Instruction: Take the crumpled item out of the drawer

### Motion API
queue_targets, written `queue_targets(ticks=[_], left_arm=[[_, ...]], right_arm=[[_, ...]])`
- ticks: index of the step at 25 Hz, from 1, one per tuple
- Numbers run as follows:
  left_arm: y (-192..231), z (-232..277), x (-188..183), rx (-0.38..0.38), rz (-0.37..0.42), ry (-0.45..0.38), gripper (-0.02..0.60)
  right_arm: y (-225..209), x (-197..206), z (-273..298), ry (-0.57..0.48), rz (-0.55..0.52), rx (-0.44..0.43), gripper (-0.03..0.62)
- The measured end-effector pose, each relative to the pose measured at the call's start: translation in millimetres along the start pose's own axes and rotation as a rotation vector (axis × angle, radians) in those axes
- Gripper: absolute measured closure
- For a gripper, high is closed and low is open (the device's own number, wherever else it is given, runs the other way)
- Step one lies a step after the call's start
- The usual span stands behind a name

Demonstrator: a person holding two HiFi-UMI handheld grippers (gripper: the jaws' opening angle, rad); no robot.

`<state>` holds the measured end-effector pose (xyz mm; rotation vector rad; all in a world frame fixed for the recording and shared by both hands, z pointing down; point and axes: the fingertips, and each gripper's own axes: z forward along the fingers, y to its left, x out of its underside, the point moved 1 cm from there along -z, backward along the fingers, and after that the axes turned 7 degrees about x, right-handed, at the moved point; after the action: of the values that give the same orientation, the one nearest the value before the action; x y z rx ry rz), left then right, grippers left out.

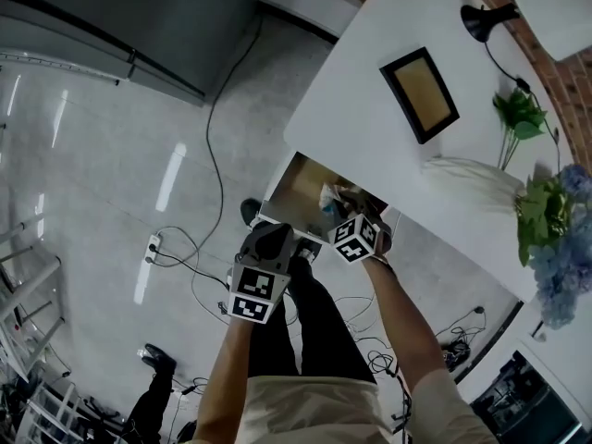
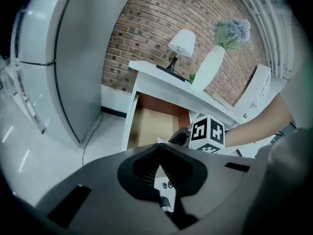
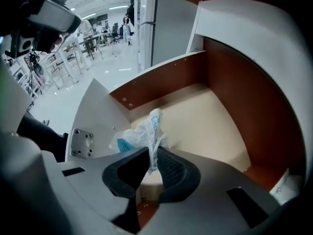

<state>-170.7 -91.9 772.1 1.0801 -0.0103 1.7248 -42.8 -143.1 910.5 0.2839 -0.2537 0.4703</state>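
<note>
The crumpled item (image 3: 142,133) is a whitish plastic wrapper with blue print, lying at the front of the open wooden drawer (image 3: 210,116). My right gripper (image 3: 150,155) is shut on it, with a fold pinched between the ribbed pads. From the head view, the right gripper (image 1: 340,209) reaches into the drawer (image 1: 301,185) over the wrapper (image 1: 330,195). My left gripper (image 1: 275,234) hangs just outside the drawer's front edge. In the left gripper view, the left gripper (image 2: 159,151) is shut with nothing in it, facing the drawer (image 2: 149,131) and the right gripper's marker cube (image 2: 207,133).
The drawer belongs to a white desk (image 1: 361,109) bearing a picture frame (image 1: 421,93), a black lamp (image 1: 486,18) and a white vase (image 1: 472,181) of flowers. A tall grey cabinet (image 1: 139,26) stands to the left. Cables and a power strip (image 1: 153,245) lie on the floor.
</note>
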Motion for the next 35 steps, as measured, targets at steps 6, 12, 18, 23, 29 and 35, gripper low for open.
queue_targets(ticks=[6, 12, 18, 23, 29, 35], left_arm=[[-20.3, -9.8, -6.7, -0.017, 0.020, -0.015, 0.566], [-36.3, -23.2, -3.7, -0.041, 0.006, -0.052, 0.566], [-54.2, -46.1, -3.4, -0.068, 0.005, -0.051, 0.566], [-64.7, -60.2, -17.4, -0.104, -0.007, -0.066, 0.566], [-88.7, -71.9, -34.3, -0.115, 0.008, -0.077, 0.566], [-122.1, -86.3, -46.5, -0.110, 0.049, -0.088, 0.566]], right_arm=[[-1.2, -16.3, -36.9, -0.071, 0.066, 0.021, 0.516], [8.9, -25.0, -80.6, -0.127, 0.159, 0.031, 0.516], [20.0, -29.1, -128.1, -0.185, 0.263, 0.054, 0.516], [14.2, -35.5, -162.6, -0.234, 0.339, 0.058, 0.516], [10.0, -40.1, -212.1, -0.303, 0.403, 0.078, 0.516], [11.9, -34.1, -266.2, -0.396, 0.484, 0.077, 0.516]])
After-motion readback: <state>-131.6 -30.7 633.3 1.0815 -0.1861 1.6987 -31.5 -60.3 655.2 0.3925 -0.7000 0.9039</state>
